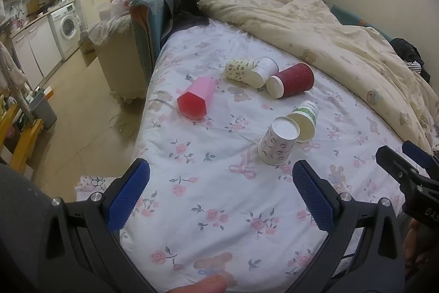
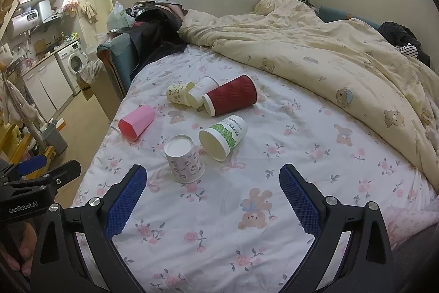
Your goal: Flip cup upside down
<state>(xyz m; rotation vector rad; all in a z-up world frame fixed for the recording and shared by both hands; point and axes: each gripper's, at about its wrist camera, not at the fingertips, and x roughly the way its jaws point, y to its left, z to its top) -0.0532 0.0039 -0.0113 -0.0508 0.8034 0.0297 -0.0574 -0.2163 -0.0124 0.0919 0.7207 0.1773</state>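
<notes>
Several cups sit on the floral bed sheet (image 1: 219, 197). A white patterned cup (image 1: 278, 142) (image 2: 184, 159) stands upside down, nearest to me. A green-and-white cup (image 1: 304, 120) (image 2: 223, 136) lies on its side beside it. A dark red ribbed cup (image 1: 292, 80) (image 2: 230, 98), a pink hexagonal cup (image 1: 196, 98) (image 2: 136, 122), a cream patterned cup (image 1: 238, 69) (image 2: 178, 93) and a white cup (image 1: 262, 72) (image 2: 200, 91) lie on their sides farther back. My left gripper (image 1: 221, 179) is open and empty, short of the cups. My right gripper (image 2: 212, 184) is open and empty, just short of the upside-down cup.
A cream duvet (image 1: 343, 40) (image 2: 315, 51) is heaped along the bed's far and right side. Dark clothes and a headboard (image 1: 153, 18) are at the far left. Left of the bed are bare floor, a grey bin (image 1: 42, 109) and a washing machine (image 1: 65, 28).
</notes>
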